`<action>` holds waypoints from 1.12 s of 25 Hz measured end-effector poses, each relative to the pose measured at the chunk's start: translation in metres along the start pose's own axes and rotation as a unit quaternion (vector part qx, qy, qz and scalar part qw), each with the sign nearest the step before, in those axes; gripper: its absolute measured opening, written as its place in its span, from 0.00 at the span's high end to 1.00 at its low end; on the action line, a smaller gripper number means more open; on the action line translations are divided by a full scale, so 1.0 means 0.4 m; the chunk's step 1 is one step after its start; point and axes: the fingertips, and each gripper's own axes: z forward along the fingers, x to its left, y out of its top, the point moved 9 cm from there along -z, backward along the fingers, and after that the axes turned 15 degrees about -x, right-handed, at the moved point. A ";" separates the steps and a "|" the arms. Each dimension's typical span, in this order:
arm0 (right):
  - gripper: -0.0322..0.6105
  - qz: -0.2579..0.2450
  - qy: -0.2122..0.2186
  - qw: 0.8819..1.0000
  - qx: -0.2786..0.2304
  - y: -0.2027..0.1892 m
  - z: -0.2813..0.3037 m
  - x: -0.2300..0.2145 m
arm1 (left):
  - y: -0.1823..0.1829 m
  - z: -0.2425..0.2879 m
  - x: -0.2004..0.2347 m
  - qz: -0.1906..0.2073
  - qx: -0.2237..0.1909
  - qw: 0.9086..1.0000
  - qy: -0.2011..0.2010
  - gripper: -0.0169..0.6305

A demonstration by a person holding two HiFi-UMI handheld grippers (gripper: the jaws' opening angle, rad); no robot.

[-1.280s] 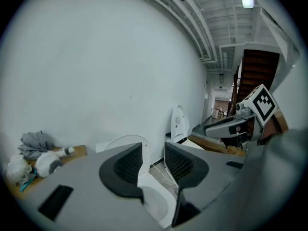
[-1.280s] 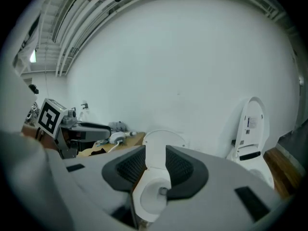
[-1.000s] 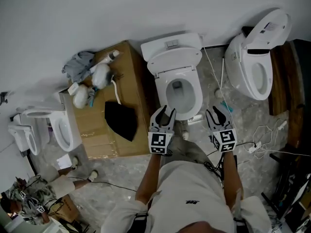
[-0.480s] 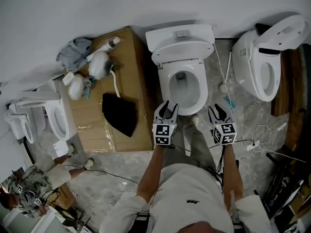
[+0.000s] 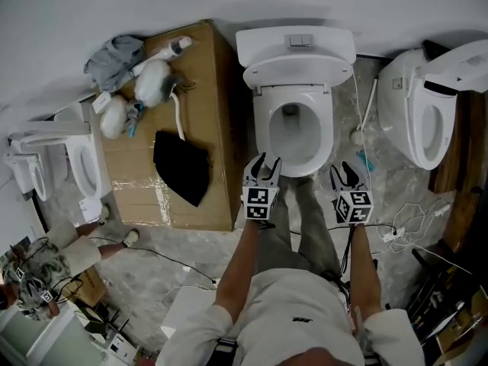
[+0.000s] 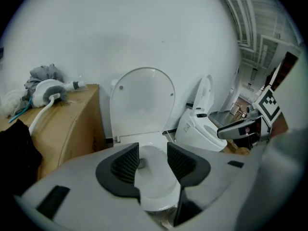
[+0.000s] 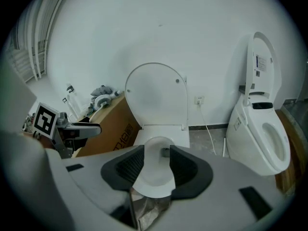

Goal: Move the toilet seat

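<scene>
A white toilet stands against the wall, its seat and lid raised upright against the tank. The lid fills the middle of the left gripper view, and the same lid the middle of the right gripper view. My left gripper is at the bowl's front left rim, and my right gripper is just off its front right. Both point at the bowl. The jaws of the left gripper and the right gripper have just been opening and stand slightly apart, with nothing between them.
A cardboard box stands left of the toilet with a black cloth, a grey rag and white items on it. A second toilet stands at the right, a third at the far left. Cables lie on the floor.
Both grippers have sunk in front of the bowl, side by side, and point more steeply down at it. The head view has shifted, so the toilet sits higher and more central.
</scene>
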 end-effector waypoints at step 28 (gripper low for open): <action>0.60 0.062 0.010 0.995 0.079 -0.420 0.193 -0.123 | -0.450 0.102 0.045 -0.071 0.085 0.990 0.087 0.59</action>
